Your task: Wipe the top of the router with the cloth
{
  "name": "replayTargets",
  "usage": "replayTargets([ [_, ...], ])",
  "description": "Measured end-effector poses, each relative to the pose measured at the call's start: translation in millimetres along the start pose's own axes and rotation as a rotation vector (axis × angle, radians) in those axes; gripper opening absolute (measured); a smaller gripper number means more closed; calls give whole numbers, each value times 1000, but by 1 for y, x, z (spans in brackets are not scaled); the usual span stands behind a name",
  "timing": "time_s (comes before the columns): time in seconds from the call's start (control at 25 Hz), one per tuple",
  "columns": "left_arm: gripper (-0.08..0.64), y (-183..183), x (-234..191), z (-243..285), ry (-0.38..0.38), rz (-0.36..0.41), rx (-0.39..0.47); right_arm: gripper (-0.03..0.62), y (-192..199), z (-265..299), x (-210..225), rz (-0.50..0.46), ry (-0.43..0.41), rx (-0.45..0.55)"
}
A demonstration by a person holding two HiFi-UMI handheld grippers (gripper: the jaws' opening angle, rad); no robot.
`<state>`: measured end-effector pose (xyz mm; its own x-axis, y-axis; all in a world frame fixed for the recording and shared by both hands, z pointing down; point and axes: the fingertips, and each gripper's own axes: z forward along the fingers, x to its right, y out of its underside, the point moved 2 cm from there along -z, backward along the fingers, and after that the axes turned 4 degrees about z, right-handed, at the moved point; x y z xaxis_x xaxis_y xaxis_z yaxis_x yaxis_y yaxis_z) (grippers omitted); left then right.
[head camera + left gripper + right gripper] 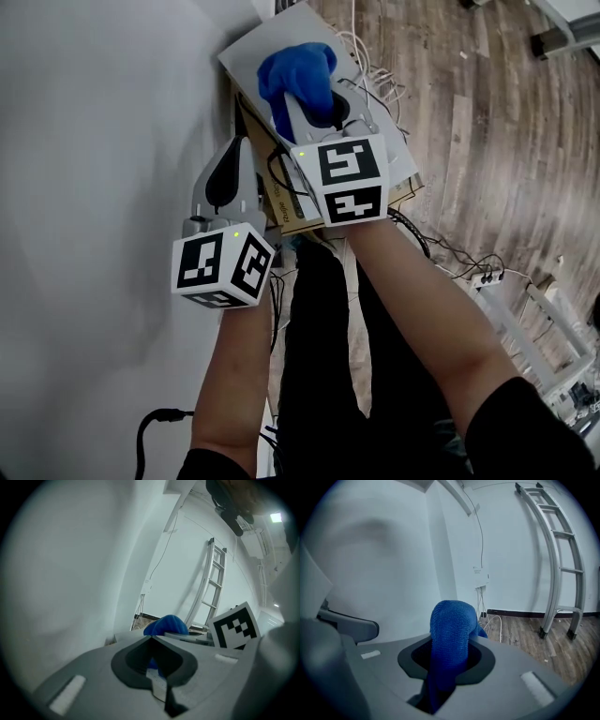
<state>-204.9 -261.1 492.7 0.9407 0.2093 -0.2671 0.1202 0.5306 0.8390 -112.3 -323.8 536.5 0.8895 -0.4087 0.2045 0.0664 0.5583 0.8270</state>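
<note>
The router (274, 39) is a flat pale box lying against the wall at the top of the head view. A bunched blue cloth (296, 77) rests on its top. My right gripper (302, 101) is shut on the cloth, which bulges out past the jaws (450, 630). My left gripper (238, 156) hangs nearer to me, between the wall and the router's near left corner, shut with nothing in it. In the left gripper view the cloth (166, 624) shows just beyond the closed jaws, with the right gripper's marker cube (234, 626) beside it.
A cardboard box (281, 208) sits under the router. White cables (375, 75) trail over the wooden floor (487, 112). A power strip (487, 277) lies at the right. A metal ladder (555, 550) leans on the far wall. The grey wall (94, 141) runs close on the left.
</note>
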Motion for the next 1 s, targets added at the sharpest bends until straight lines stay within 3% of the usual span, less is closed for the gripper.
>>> replayTargets([
  [0.28,0,-21,0,-5,-7,-19,40,110,-29,-22,-21,-52,-59,56],
  [0.52,0,-23,-17,-10,-30,-33,52,110,9,15,-38,17,-101,-6],
  [0.8,0,-12,-30,-16,-47,-33,0,110,55,55,-17,117,-8,-116],
  [1.0,0,-14,-34,-12,-51,-55,2,110,41,44,-8,110,25,-94],
])
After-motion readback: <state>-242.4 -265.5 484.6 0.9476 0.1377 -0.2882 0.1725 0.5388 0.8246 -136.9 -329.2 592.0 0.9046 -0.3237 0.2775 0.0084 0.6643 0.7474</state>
